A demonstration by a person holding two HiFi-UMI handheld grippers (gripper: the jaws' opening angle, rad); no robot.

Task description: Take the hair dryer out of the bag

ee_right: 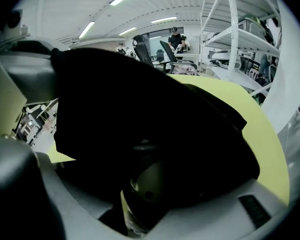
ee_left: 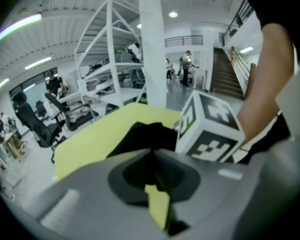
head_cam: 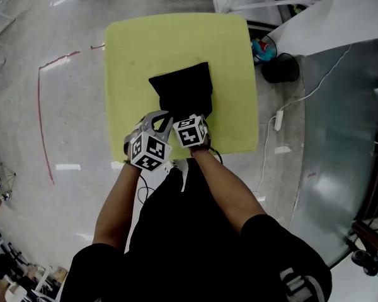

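A black cloth bag [head_cam: 186, 87] lies on the yellow-green square surface [head_cam: 176, 43]. The left gripper [ee_left: 151, 153] is pinched tight on its near rim (held raised). The right gripper [head_cam: 190, 119] gapes wide at the mouth, and the pale rounded hair dryer [ee_right: 147, 181] sits just inside the bag, between its jaws.

Hair dryer [ee_right: 149, 181] was mostly hidden inside the black bag [ee_right: 155, 109]; only a pale rounded bit showed at the mouth, blurred. Background person [ee_right: 176, 39] was too small to make out.

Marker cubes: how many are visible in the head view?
2. Left cube over the yellow table's near edge; right cube beside it, at the black bag's near end.
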